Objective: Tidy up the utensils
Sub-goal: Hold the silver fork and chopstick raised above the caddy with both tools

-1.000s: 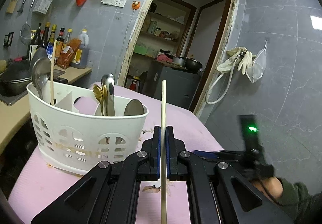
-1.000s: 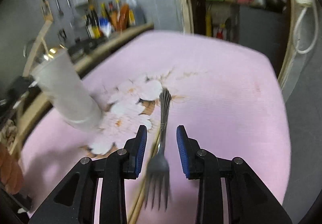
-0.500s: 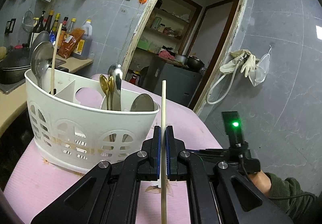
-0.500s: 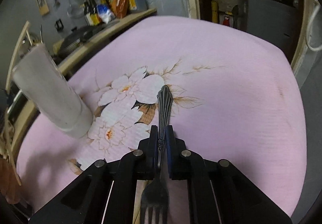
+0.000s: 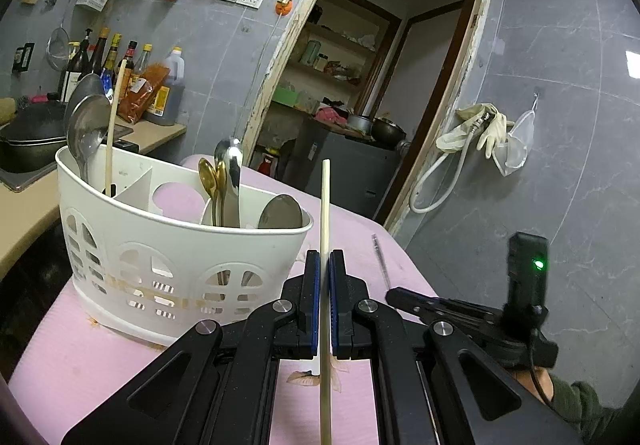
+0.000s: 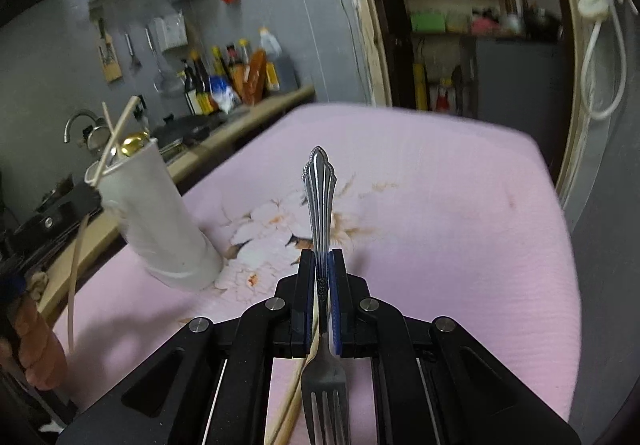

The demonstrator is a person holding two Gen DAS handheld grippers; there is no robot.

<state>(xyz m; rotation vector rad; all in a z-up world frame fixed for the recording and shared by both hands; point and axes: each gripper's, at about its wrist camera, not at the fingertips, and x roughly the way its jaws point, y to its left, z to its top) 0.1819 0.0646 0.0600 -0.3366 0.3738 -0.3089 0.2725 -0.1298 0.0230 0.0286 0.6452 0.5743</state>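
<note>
While the left gripper [image 5: 324, 277] pinches a pale wooden chopstick [image 5: 325, 213] upright just right of the white plastic utensil caddy [image 5: 168, 253], the right gripper [image 6: 322, 277] has just closed on a patterned steel fork [image 6: 320, 201] above the pink flowered tablecloth [image 6: 440, 213].

Left gripper [image 5: 324, 265] fingers pinched together; right gripper [image 6: 322, 265] fingers just clamped.
</note>
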